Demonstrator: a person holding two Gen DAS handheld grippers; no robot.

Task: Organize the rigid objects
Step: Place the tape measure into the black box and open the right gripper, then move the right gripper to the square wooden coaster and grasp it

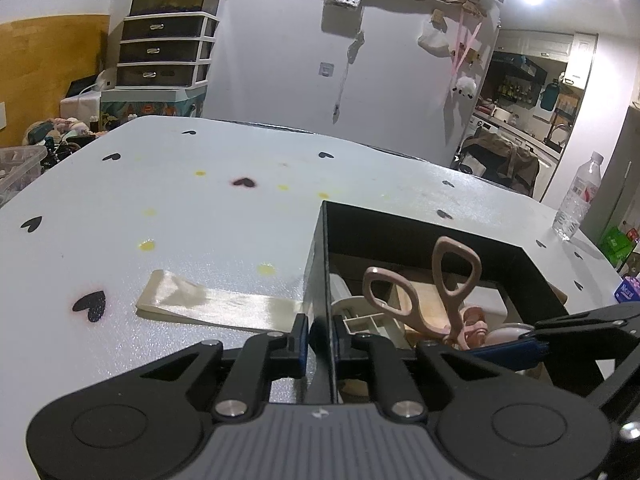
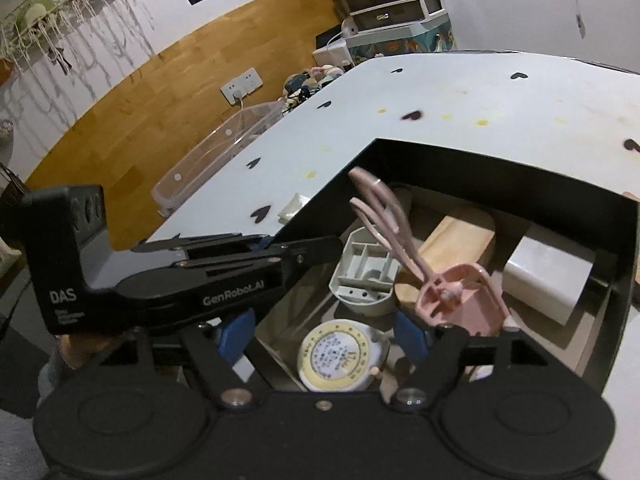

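Left wrist view: the left claw (image 1: 320, 340) is clamped on the near wall of the black box (image 1: 420, 232) on the tabletop (image 1: 200, 200). The right claw (image 2: 326, 336) stands wide open and empty over the box, where a pink eyelash curler (image 2: 448, 288) leans among what looks like a round tin (image 2: 340, 356).

Left gripper (image 1: 320, 340) fingers nearly closed, right gripper (image 2: 324, 332) fingers spread wide

A pink eyelash curler (image 2: 404, 248) stands tilted, handles up, inside the open black box (image 1: 420, 236), among a round tin (image 2: 340, 356), a white tray (image 2: 366, 276) and a wooden block (image 2: 460, 240).
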